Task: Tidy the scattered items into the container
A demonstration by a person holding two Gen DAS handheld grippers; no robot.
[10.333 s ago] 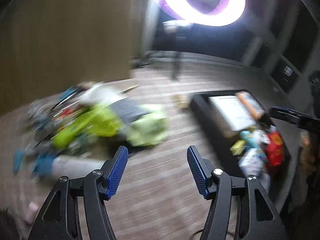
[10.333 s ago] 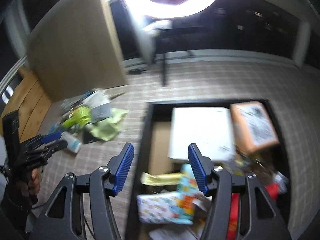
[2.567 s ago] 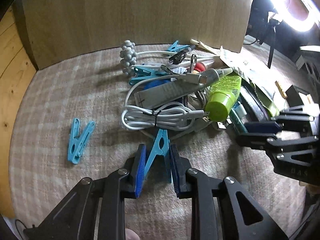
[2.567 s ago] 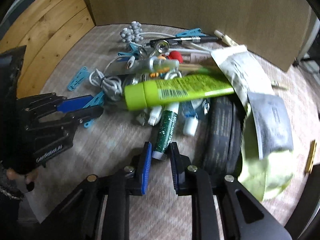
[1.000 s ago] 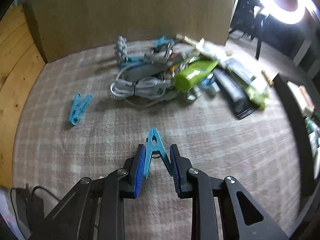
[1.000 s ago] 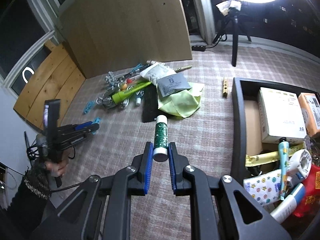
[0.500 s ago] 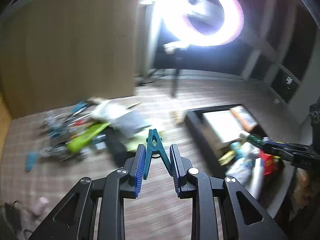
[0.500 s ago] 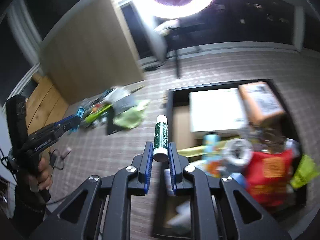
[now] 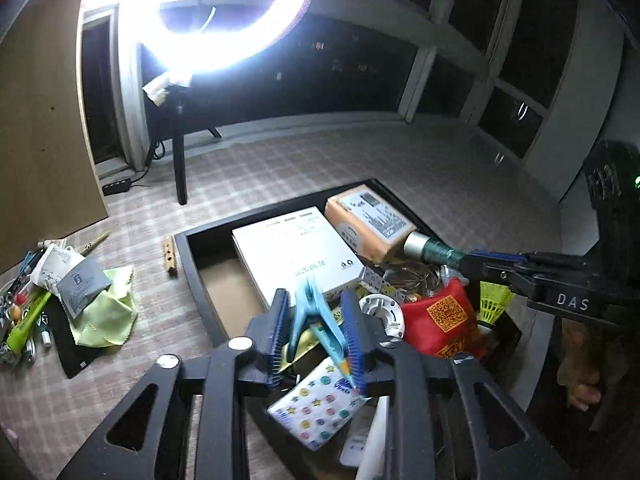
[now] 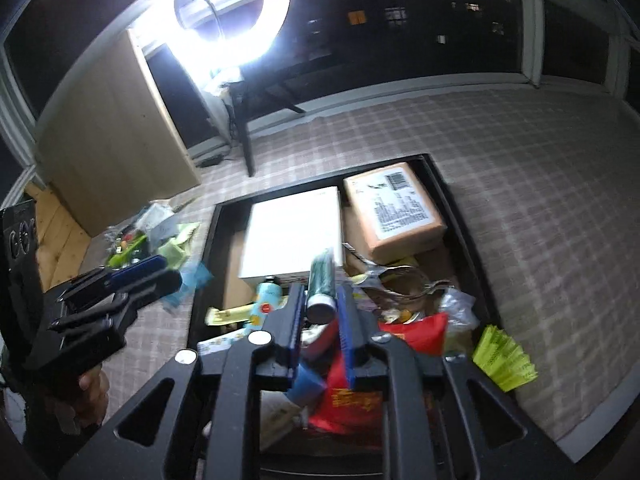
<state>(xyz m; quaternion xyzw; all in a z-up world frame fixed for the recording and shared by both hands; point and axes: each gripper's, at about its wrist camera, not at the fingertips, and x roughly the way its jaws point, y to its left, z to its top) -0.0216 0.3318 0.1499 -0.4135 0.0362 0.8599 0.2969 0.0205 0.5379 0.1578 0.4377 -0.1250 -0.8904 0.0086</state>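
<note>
Both over the black container (image 9: 192, 268): left hand-held gripper (image 9: 316, 332) opening, teal clothespin (image 9: 316, 316) loose between pads; right hand-held gripper (image 10: 319, 312) opening around green tube (image 10: 322, 280). Release fully, clear the 9 o'clock rim

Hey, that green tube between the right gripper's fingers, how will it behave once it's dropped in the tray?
The green tube looks round, so it may roll. The tray is crowded, so clutter should stop it. It seems light and rigid.
</note>
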